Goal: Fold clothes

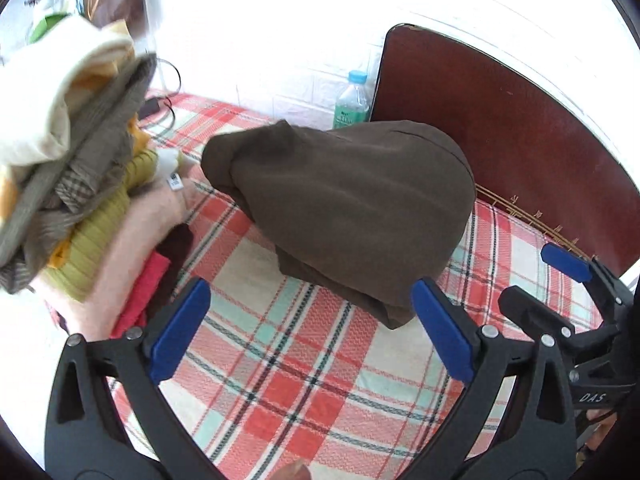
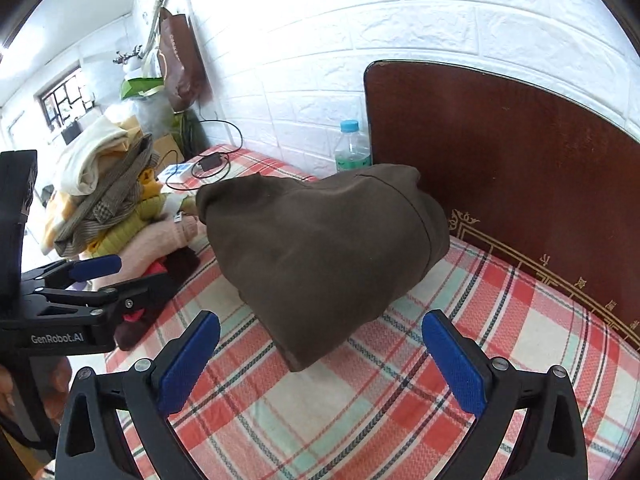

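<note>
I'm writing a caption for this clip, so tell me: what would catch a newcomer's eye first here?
First the folded brown garment, lying alone in the middle of the plaid bedsheet. Next the tall, leaning pile of clothes at the left edge of the bed, cream and olive on top, yellow and pink below. Behind stands a dark wooden headboard with a plastic bottle beside it against the white brick wall.
</note>
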`<act>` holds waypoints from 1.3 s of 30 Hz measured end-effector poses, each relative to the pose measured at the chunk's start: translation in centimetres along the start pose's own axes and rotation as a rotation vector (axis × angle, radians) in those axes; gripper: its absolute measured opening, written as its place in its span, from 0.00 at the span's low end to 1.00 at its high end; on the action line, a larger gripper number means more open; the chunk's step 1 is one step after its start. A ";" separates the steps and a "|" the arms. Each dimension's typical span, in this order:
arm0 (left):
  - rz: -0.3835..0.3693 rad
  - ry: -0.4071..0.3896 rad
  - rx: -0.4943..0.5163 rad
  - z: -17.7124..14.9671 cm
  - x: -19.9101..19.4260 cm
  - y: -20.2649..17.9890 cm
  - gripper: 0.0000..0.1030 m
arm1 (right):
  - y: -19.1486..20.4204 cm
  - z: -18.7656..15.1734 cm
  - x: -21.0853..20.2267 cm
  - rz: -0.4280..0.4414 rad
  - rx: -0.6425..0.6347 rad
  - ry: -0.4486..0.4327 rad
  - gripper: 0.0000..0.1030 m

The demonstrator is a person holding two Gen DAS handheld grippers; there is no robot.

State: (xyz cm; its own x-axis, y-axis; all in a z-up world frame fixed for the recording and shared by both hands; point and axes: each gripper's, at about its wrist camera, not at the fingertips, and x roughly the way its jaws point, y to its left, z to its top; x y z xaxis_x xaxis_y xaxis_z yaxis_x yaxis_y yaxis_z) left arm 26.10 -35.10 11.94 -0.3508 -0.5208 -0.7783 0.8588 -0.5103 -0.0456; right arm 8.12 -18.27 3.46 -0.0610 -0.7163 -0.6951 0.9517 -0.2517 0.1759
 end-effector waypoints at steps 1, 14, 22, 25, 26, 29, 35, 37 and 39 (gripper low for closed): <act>0.004 -0.006 0.009 -0.1 -0.2 -0.1 0.99 | -0.1 0.0 0.0 -0.002 0.005 0.000 1.00; 0.032 0.010 0.004 -1.1 -1.0 -0.2 0.99 | 0.8 -0.1 1.2 0.027 -0.009 0.023 1.00; 0.045 0.028 0.001 -1.4 -1.0 -0.2 0.99 | 1.3 0.1 1.0 0.028 -0.013 0.020 1.00; 0.046 0.026 -0.001 -1.4 -1.0 -0.1 0.99 | 1.4 0.1 0.9 0.031 -0.012 0.017 1.00; 0.046 0.025 -0.001 -1.5 -1.0 -0.1 0.99 | 1.4 0.1 1.0 0.030 -0.013 0.019 1.00; 0.046 0.022 -0.001 -1.6 -1.0 -0.1 0.99 | 1.6 0.1 1.0 0.026 -0.021 0.015 1.00; 0.048 0.017 -0.002 -1.7 -0.9 0.0 0.99 | 1.8 0.3 1.1 0.026 -0.017 0.013 1.00; 0.041 0.007 -0.004 -1.8 -1.0 0.1 0.98 | 1.8 0.4 1.1 0.031 -0.015 0.009 1.00; 0.034 -0.002 -0.006 -1.7 -0.9 0.1 0.98 | 1.8 0.4 1.1 0.029 -0.012 0.009 1.00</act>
State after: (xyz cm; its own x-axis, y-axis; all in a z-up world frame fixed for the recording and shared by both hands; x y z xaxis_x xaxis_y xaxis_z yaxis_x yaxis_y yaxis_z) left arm 27.18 -33.48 11.57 -0.3220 -0.5390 -0.7783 0.8723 -0.4884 -0.0226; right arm 9.63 -19.76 3.30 -0.0305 -0.7175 -0.6959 0.9565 -0.2230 0.1880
